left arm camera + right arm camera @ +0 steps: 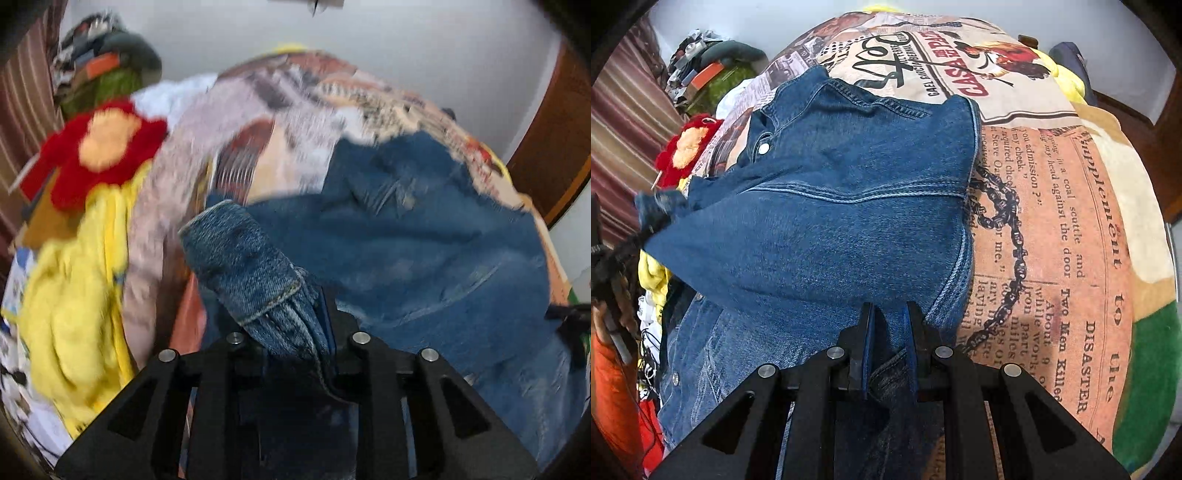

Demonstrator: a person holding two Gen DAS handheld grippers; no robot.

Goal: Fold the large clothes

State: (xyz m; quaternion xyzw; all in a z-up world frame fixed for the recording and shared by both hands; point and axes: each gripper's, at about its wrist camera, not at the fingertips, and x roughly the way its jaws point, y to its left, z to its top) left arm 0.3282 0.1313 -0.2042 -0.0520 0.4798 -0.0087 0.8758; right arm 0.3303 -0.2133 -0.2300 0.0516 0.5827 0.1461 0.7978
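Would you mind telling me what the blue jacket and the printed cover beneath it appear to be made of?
Blue jacket: denim, judging by the twill weave, pale contrast stitching and metal snap.
Printed cover: probably soft, matte fleece or plush, with newspaper-style print; the exact fibre is unclear.

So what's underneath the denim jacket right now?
The denim jacket lies on a newspaper-print blanket, visible around its right side. Whatever sits directly beneath the jacket is covered.

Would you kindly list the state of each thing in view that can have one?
denim jacket: partly folded on the newspaper-print blanket, snap collar open.
left hand-held gripper: a bunched denim cuff sits between its fingers.
right hand-held gripper: shut on the jacket's edge.
yellow cloth: crumpled beside the jacket.
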